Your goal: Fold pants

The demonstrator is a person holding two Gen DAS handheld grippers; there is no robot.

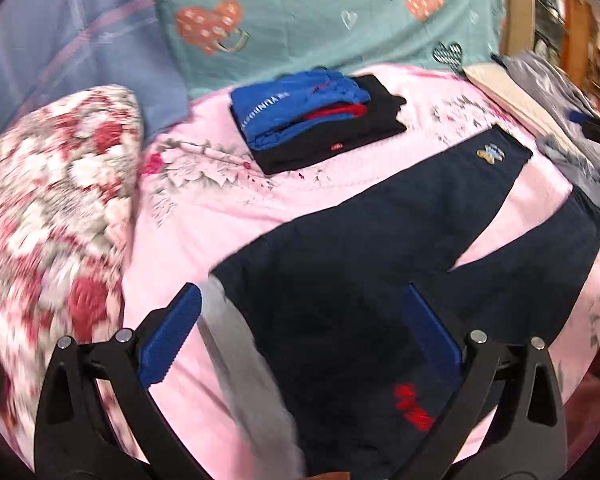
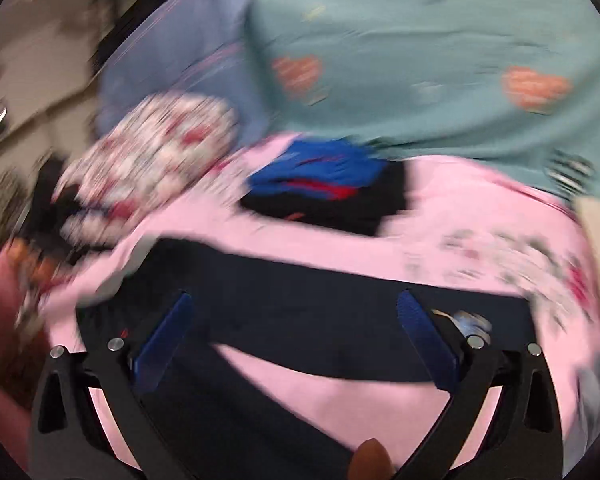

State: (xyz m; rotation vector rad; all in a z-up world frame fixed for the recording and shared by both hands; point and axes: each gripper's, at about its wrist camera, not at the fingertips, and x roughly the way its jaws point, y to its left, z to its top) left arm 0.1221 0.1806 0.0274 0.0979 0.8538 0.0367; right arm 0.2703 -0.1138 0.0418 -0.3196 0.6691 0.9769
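Two legs of the dark pants (image 1: 380,240) fan out across the pink sheet (image 1: 204,216), their long axis running away from the waistband toward the cuffs. Your left gripper (image 1: 300,336) hangs spread wide and empty over the waistband end. Your right gripper (image 2: 296,340), equally wide and empty, hovers over the legs, nearer the cuffs. The folded stack (image 1: 312,120) sits beyond the pants.
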